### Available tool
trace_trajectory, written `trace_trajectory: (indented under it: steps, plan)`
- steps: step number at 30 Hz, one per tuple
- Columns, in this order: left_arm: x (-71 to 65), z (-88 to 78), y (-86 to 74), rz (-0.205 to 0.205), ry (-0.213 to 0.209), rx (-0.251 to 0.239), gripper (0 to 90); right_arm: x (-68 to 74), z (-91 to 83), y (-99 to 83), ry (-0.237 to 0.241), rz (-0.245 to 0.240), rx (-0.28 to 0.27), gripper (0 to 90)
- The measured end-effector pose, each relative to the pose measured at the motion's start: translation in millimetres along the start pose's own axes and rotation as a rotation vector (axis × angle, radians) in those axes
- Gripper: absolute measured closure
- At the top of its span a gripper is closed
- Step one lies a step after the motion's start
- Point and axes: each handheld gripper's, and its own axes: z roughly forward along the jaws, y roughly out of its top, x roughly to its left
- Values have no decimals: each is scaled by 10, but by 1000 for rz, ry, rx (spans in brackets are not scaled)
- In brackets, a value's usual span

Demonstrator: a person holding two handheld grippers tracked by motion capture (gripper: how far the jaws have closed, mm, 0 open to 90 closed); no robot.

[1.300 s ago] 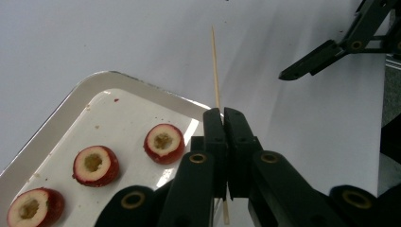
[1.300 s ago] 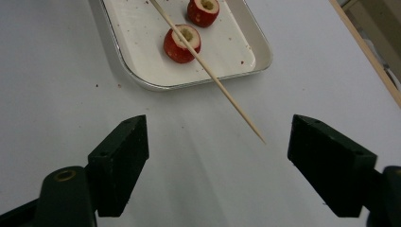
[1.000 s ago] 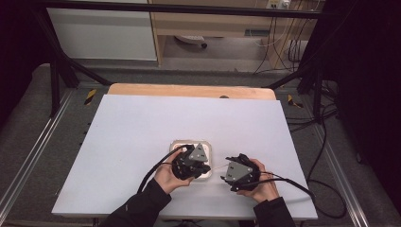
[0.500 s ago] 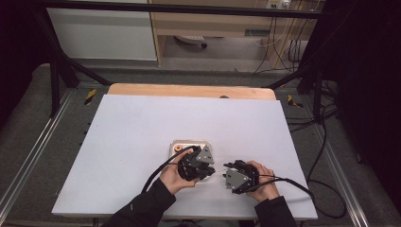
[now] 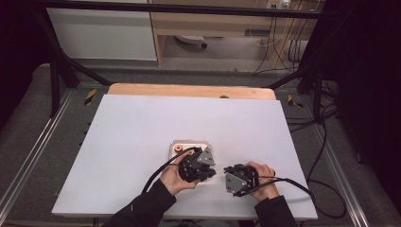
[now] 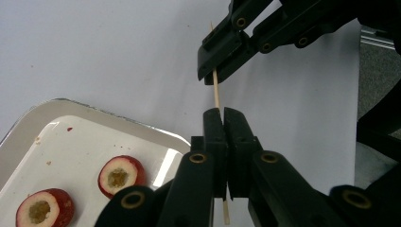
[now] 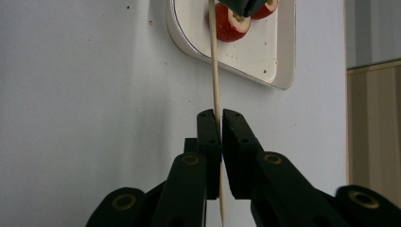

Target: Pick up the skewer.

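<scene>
A thin wooden skewer (image 6: 216, 92) runs between my two grippers just above the white table. The left gripper (image 6: 223, 111) is shut on one end of it. The right gripper (image 7: 218, 113) is shut on the other end; its jaws have just been closing, with the skewer between them. In the high view the left gripper (image 5: 211, 174) and the right gripper (image 5: 226, 178) face each other tip to tip, just in front of a small white tray (image 5: 189, 143). Two red fruit slices (image 6: 122, 175) with pale cores lie in the tray (image 6: 85, 111).
The white table top (image 5: 142, 123) stretches wide to the left and back. A wooden strip (image 5: 189, 91) edges its far side. Cables (image 5: 326, 142) trail on the floor at the right. A black frame bar (image 5: 189, 8) crosses above the far end.
The left gripper has shifted a little to the right, off the tray and closer to the right gripper. The right hand has stayed in place and its jaws have closed.
</scene>
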Motion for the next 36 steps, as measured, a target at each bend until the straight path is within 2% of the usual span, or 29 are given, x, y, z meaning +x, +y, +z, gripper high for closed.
trace_trajectory:
  steps: [3, 7, 8, 10, 11, 15, 16, 18, 19, 20, 21, 22, 26, 27, 29, 30, 35, 36]
  plan:
    - [6, -1, 5, -1, -4, 4, 887, 14, 3, 0, 11, -22, 6, 884]
    - [14, 4, 3, 0, -5, 8, 882, 4, -7, 0, -3, -63, 6, 888]
    - [31, 1, 2, -10, -1, 12, 877, 5, -14, 2, -6, -60, 9, 888]
    - [43, -2, 0, -17, 16, 33, 791, -5, -23, 16, -17, -87, 25, 888]
    - [47, -5, -3, -17, 24, 43, 776, -6, -27, 24, -20, -88, 28, 888]
    - [70, -15, -4, -43, 7, 75, 736, -37, -29, 83, -38, -136, 53, 888]
    - [82, -22, 1, -40, 14, 101, 735, -49, -21, 101, -42, -158, 60, 888]
    - [96, -14, 7, -46, 18, 144, 750, -60, -10, 138, -45, -189, 78, 888]
    - [96, -14, 7, -46, 18, 144, 758, -60, -10, 138, -45, -189, 78, 888]
    - [108, 5, 10, -64, 12, 173, 764, -68, 3, 174, -49, -208, 90, 888]
    - [108, 5, 10, -64, 12, 173, 776, -68, 3, 174, -49, -208, 90, 888]
    - [115, 26, 14, -77, 11, 199, 787, -83, 15, 202, -50, -237, 99, 888]
    - [122, 58, 20, -85, 9, 222, 834, -84, 39, 252, -51, -276, 118, 888]
    - [122, 58, 20, -85, 9, 222, 845, -71, 36, 259, -50, -270, 133, 887]
    - [115, 72, 25, -76, 12, 234, 871, -76, 48, 274, -53, -297, 131, 887]
    - [112, 78, 26, -74, 10, 236, 877, -69, 43, 276, -51, -286, 137, 887]
    - [75, 86, 28, -53, 34, 236, 886, -76, 28, 285, -59, -300, 134, 884]
    - [67, 84, 28, -47, 41, 238, 887, -71, 22, 283, -58, -280, 136, 878]
